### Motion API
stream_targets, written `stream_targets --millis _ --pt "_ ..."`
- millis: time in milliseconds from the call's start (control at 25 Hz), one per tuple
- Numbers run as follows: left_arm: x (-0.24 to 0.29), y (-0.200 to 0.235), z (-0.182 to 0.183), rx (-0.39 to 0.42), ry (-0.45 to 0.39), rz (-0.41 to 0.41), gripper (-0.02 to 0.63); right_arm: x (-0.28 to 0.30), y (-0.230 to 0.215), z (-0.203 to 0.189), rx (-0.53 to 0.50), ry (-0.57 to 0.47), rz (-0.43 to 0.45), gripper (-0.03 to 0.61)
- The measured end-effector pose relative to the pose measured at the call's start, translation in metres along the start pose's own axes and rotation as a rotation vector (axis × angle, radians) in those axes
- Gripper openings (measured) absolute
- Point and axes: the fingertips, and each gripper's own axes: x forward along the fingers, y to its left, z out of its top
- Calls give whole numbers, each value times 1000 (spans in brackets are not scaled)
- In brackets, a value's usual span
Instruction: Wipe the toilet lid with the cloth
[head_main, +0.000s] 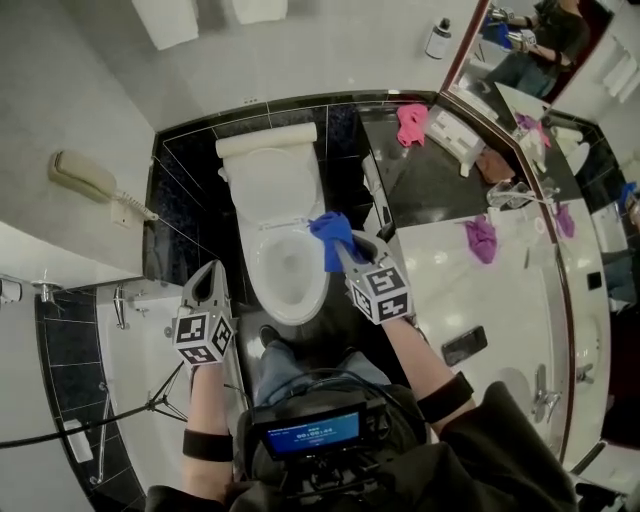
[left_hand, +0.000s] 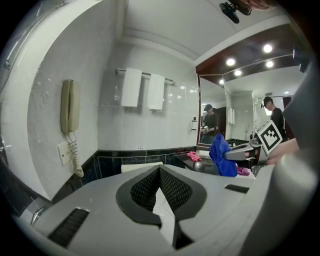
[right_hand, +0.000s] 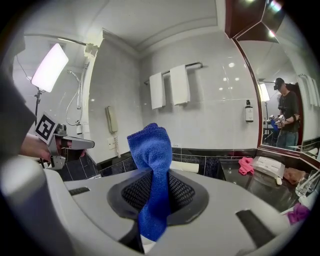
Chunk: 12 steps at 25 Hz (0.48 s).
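The right gripper (right_hand: 152, 192) is clamped on the blue cloth (right_hand: 150, 150): both mesh pads press on a bunched fold of it, the upper part stands above the jaws in a rounded lump and a short tail hangs below them. In the head view the cloth shows over the right edge of the toilet seat (head_main: 288, 268), close to the hinge; the left gripper view shows it held up in the air, touching nothing but the jaws. The left gripper (left_hand: 160, 185) is closed with nothing in it, its two pads meeting at the tips. It is held to the left of the toilet bowl, apart from it, with its marker cube towards the person.

The toilet lid (head_main: 270, 185) looks raised behind the seat, leaning towards the white tank (head_main: 266, 140) against the black tiled wall. Both grippers are aimed towards that wall.

A cream wall phone (left_hand: 70, 107) with a coiled cord hangs on the white wall to the left of the toilet. Two white towels (left_hand: 131, 87) hang side by side on a rail above the tank. To the right runs a dark counter (head_main: 430, 185) with a pink cloth (head_main: 411, 122) on it, and further along a purple cloth (head_main: 481, 238) lies on its lighter part. A mirror (left_hand: 212, 117) above the counter reflects the person. In the right gripper view a bright panel lamp (right_hand: 50, 67) stands on the left
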Motion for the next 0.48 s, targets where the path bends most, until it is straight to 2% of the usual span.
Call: stream_targets --millis 480 --pt "-32 -13 -6 34 -7 20 0 -29 -1 -12 17 12 -15 97"
